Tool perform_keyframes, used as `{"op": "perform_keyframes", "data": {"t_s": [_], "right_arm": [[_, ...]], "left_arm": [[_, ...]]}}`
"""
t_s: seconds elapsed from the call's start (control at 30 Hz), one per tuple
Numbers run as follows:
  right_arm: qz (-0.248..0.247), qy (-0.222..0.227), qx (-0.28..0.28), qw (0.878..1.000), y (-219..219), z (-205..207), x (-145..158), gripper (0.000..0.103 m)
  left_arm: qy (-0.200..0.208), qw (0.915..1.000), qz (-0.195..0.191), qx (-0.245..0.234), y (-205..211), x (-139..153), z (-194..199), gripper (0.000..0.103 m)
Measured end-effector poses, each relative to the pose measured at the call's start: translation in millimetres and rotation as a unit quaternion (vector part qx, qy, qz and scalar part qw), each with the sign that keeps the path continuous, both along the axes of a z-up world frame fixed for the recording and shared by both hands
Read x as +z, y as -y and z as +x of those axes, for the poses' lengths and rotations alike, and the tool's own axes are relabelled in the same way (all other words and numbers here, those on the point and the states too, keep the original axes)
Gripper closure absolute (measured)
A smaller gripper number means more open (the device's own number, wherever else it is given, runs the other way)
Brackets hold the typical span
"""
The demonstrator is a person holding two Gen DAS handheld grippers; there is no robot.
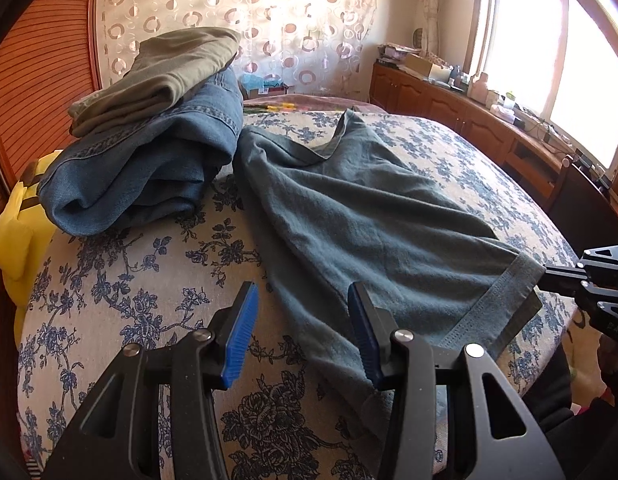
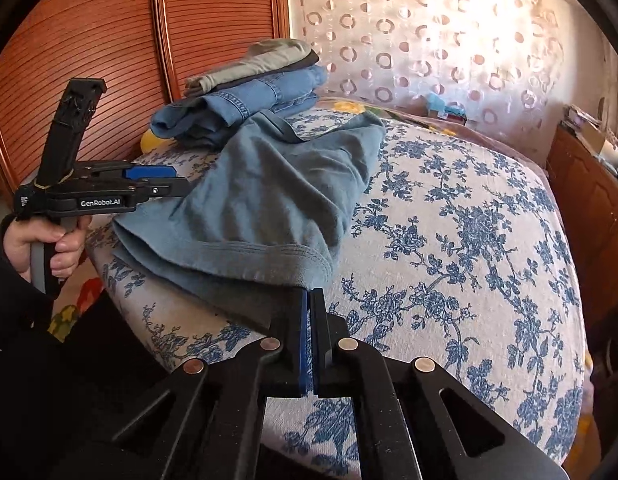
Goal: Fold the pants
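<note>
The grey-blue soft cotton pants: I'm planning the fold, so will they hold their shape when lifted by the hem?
Probably not. The grey-blue soft cotton pants lie rumpled and creased, so they should droop. The right hand-held gripper pinches just the hem, so the rest would likely hang. They look thin, so probably light.

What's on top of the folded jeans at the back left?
A folded olive-grey garment lies on the folded jeans. The right view shows a dark layer between them, but not what it is. What the jeans rest on, beyond the floral bedspread, is covered.
</note>
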State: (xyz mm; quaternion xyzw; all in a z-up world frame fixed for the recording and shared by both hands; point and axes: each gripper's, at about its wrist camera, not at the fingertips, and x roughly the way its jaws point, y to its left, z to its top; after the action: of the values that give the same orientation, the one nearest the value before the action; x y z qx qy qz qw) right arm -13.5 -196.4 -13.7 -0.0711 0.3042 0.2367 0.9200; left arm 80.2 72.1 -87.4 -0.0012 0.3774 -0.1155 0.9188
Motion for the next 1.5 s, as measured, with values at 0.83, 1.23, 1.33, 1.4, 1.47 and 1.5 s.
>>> {"op": "perform_keyframes", "data": {"t_s": [0.83, 1.23, 1.33, 1.4, 1.47, 1.5], "right_arm": [[0.050, -0.016, -0.008, 0.999, 22.7, -24.3, 19.2, 0.100], [0.041, 0.001, -0.010, 0.999, 19.3, 52.6, 34.7, 0.081], [0.035, -0.003, -0.002, 0.999, 9.8, 86.7, 37.0, 0.081], [0.030, -0.011, 0.007, 0.999, 0.3, 108.5, 37.4, 0.081], [0.021, -0.014, 0.018, 1.000, -11.9, 129.9, 36.9, 0.080], [0.016, -0.017, 0.024, 0.999, -18.7, 139.9, 36.5, 0.080]], "left_arm": [[0.006, 1.0000, -0.004, -0.004, 4.1, 4.1, -2.7, 0.055], [0.013, 0.9998, 0.016, -0.001, -1.3, 15.0, 39.6, 0.055], [0.011, 0.9998, 0.014, 0.006, -8.1, 15.8, 52.6, 0.055], [0.011, 0.9998, 0.013, 0.009, -11.4, 16.6, 58.0, 0.055], [0.010, 0.9998, 0.010, 0.011, -15.2, 17.0, 62.8, 0.055], [0.010, 0.9998, 0.008, 0.013, -17.7, 17.1, 65.8, 0.055]]}}
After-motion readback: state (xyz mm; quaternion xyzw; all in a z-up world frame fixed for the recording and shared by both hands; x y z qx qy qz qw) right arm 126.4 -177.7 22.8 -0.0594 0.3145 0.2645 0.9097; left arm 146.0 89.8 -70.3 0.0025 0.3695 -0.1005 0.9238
